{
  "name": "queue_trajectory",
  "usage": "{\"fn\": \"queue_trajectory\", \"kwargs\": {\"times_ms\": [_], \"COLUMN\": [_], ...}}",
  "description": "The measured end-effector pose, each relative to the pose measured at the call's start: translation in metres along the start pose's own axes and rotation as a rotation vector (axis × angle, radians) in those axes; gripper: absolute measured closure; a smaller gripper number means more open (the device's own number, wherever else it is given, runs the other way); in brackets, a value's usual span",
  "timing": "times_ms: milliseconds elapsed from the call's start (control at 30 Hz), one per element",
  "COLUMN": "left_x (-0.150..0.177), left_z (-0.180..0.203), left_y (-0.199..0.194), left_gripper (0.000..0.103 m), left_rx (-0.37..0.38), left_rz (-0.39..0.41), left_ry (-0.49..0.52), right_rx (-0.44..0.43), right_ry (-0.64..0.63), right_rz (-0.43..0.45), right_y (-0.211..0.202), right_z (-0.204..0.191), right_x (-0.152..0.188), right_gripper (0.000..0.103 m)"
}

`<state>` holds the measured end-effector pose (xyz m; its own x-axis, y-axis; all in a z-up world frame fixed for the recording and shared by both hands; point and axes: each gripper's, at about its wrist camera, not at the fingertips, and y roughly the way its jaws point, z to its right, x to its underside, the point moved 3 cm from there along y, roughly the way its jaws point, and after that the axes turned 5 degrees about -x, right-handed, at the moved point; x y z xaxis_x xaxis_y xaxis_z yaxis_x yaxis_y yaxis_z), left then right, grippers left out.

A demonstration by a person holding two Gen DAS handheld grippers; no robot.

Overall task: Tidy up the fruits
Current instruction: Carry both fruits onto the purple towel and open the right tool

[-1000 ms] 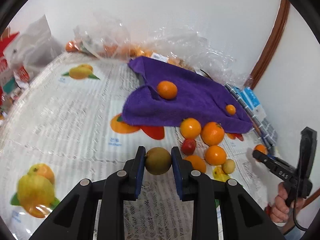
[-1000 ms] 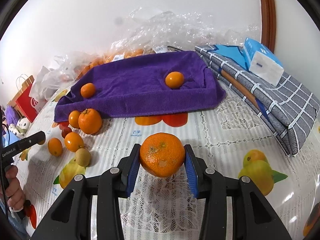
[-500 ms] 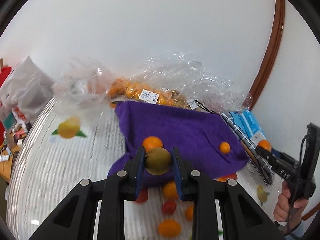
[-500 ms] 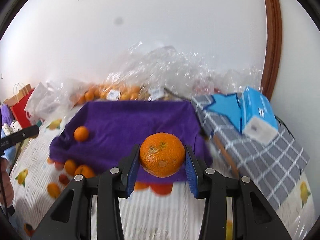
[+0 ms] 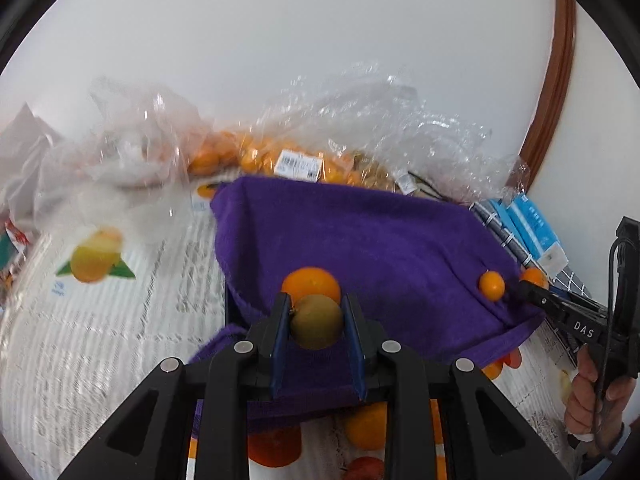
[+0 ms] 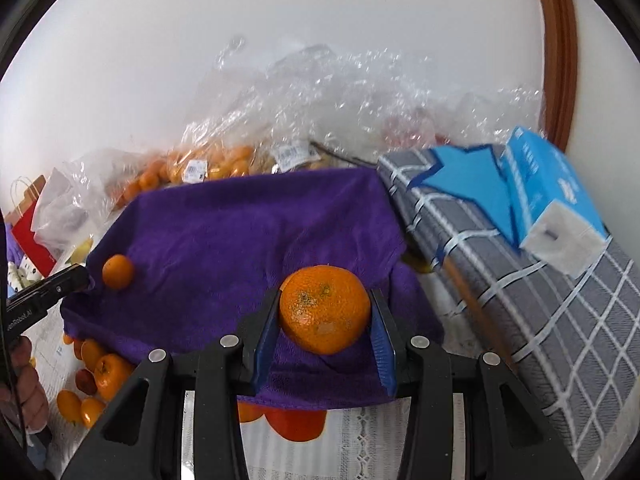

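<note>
Green-brown round fruit (image 5: 316, 322): clamped between the blue fingers of your left gripper (image 5: 316, 326), held above the near edge of the purple terry towel (image 5: 360, 240).
Large orange mandarin (image 6: 324, 314): pinched between your right gripper (image 6: 325, 320) fingers, over the towel's near right corner.
Towel load: two small oranges (image 5: 492, 285), well apart.
Counter (image 5: 100, 340): loose oranges (image 6: 106, 372) below the towel's front edge.
Behind: clear plastic bags of oranges (image 5: 280, 156).
</note>
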<state>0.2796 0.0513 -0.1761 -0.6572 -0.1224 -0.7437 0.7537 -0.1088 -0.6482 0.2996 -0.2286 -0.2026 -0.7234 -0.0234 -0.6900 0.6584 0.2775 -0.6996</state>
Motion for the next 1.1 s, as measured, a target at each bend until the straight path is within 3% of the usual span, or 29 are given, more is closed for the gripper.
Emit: {"fn": "queue_trajectory", "kwargs": {"times_ms": [200, 733, 1100], "left_x": [0.005, 0.007, 0.005], "left_z": [0.002, 0.0, 0.0], "left_y": [0.01, 0.016, 0.016], "left_gripper": [0.078, 0.078, 0.078], "left_rx": [-0.012, -0.032, -0.019], "left_rz": [-0.023, -0.053, -0.06], "left_ry": [-0.001, -0.003, -0.007], "right_rx": [-0.022, 0.038, 0.059], "right_ry": [0.007, -0.026, -0.015], "right_rz": [-0.039, -0.031, 0.047], "right_y": [0.012, 0.017, -0.001], "right_z": [-0.001, -0.005, -0.005], "right_x": [0.009, 0.012, 0.007], "right_gripper": [0.061, 0.06, 0.045]}}
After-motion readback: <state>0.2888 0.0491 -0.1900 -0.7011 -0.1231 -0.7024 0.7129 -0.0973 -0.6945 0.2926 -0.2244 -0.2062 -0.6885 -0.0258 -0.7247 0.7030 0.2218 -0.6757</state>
